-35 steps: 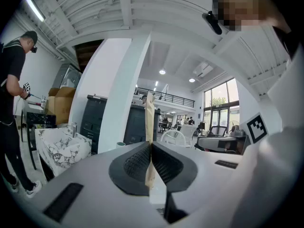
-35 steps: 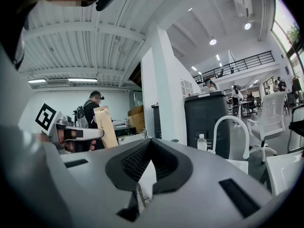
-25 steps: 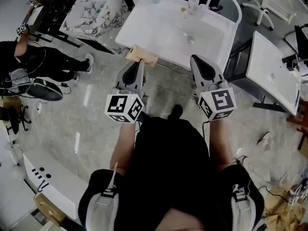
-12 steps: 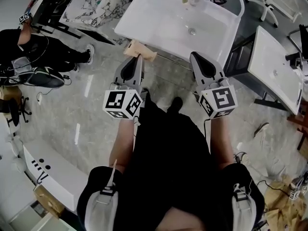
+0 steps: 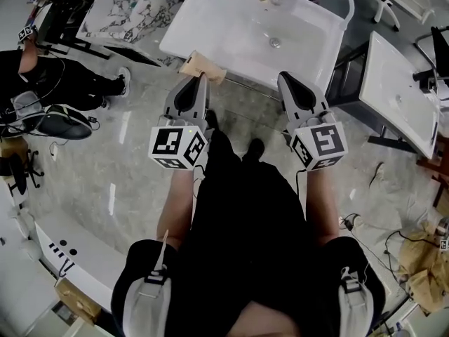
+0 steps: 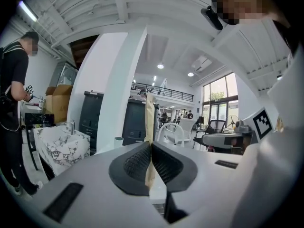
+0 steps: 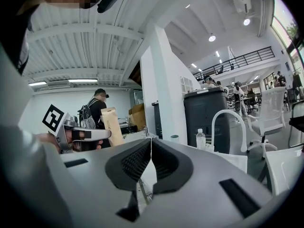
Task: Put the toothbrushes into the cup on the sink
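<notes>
The white sink (image 5: pixel 231 30) stands ahead at the top of the head view, with an arched faucet (image 5: pixel 344 2). The cup (image 6: pixel 118 141) sits on its far rim, also small in the right gripper view (image 7: pixel 175 137). My left gripper (image 5: pixel 198 77) is shut on a tan paper packet (image 5: pixel 205 67), which rises flat from the jaws in the left gripper view (image 6: pixel 150 115). Its contents are hidden. My right gripper (image 5: pixel 285 84) is held level beside it, short of the sink's near edge. Its jaws are pressed together (image 7: pixel 151 140), with nothing clearly between them.
A clear bottle (image 7: pixel 201 139) stands on the sink's back rim near the faucet (image 7: pixel 228 122). A second white basin (image 5: pixel 400 97) is at the right and a marble-patterned one (image 5: pixel 123 9) at the back left. A person in black (image 5: pixel 42 83) stands at the left.
The sink has slid up and partly out of the head view's top edge. Both grippers keep their pose and stay shut, the left still on the packet.
</notes>
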